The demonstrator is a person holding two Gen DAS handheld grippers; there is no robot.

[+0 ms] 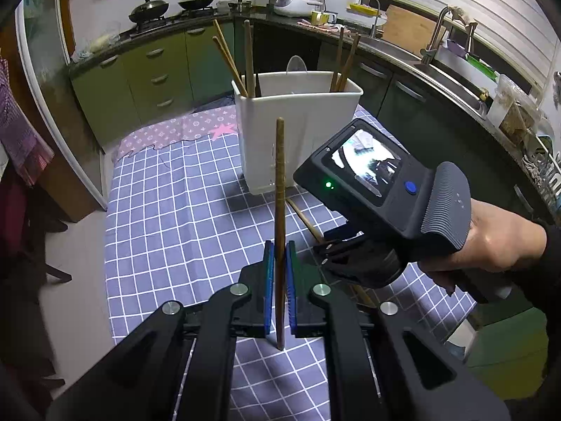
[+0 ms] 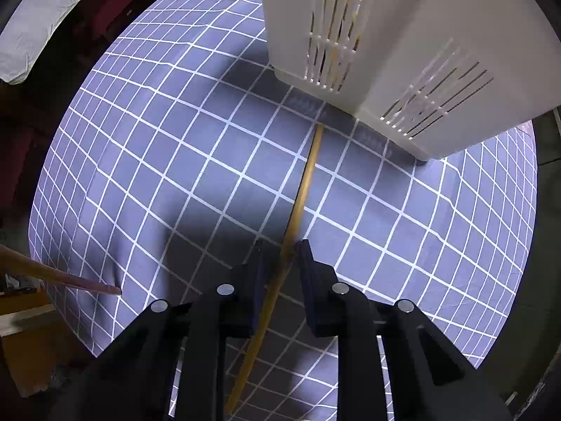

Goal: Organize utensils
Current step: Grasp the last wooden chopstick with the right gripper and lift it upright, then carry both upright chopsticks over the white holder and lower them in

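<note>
Two chopsticks in play, one per gripper.

Left gripper clenched on a dark chopstick, held upright just short of the white utensil holder; right gripper parted astride a pale chopstick lying flat on the checked tablecloth, tip near the holder's base. Best to centre the pads over the shaft, press low, close squarely, then lift steeply toward the holder's open top.

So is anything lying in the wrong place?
Yes. One light chopstick lies flat on the checked tablecloth beside the white holder, between the right gripper's open fingers, not standing inside.
</note>
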